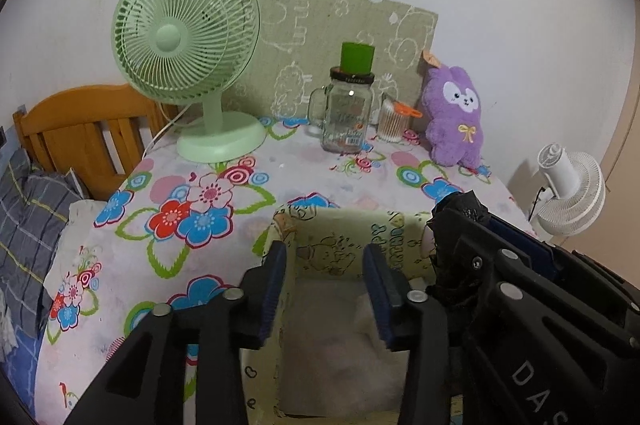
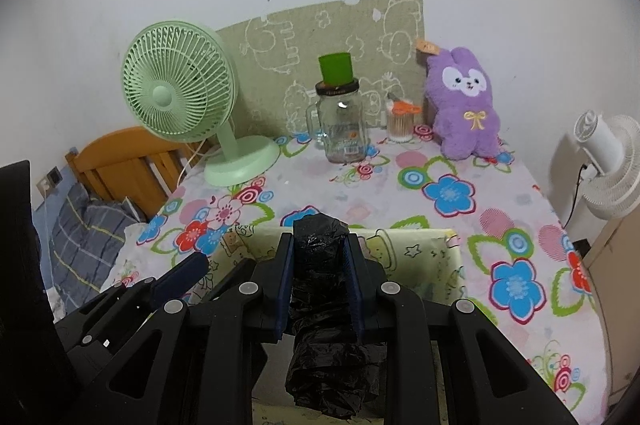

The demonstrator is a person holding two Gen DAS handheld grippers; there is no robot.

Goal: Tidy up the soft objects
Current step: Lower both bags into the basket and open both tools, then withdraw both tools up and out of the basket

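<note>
Black plastic bundle (image 2: 320, 289) clamped between right tongs (image 2: 319, 281).

Glossy, crinkled black plastic bag (image 2: 320, 305), wadded. Matt black plastic tongs (image 2: 318, 289) with ribbed blue pads (image 2: 285, 289). Printed cotton-like cloth (image 1: 192, 209), matt, flowered, over the counter. Soft fabric box (image 1: 340, 245), pale yellow, printed. Fluffy purple plush toy (image 1: 454, 117). Clear, smooth glass jar (image 1: 346, 117), dark lid. Smooth pastel-green plastic fan (image 1: 186, 41). Varnished orange wood headboard (image 1: 80, 129). Rough, matt cardboard-like panel (image 1: 340, 25) against painted wall.
</note>
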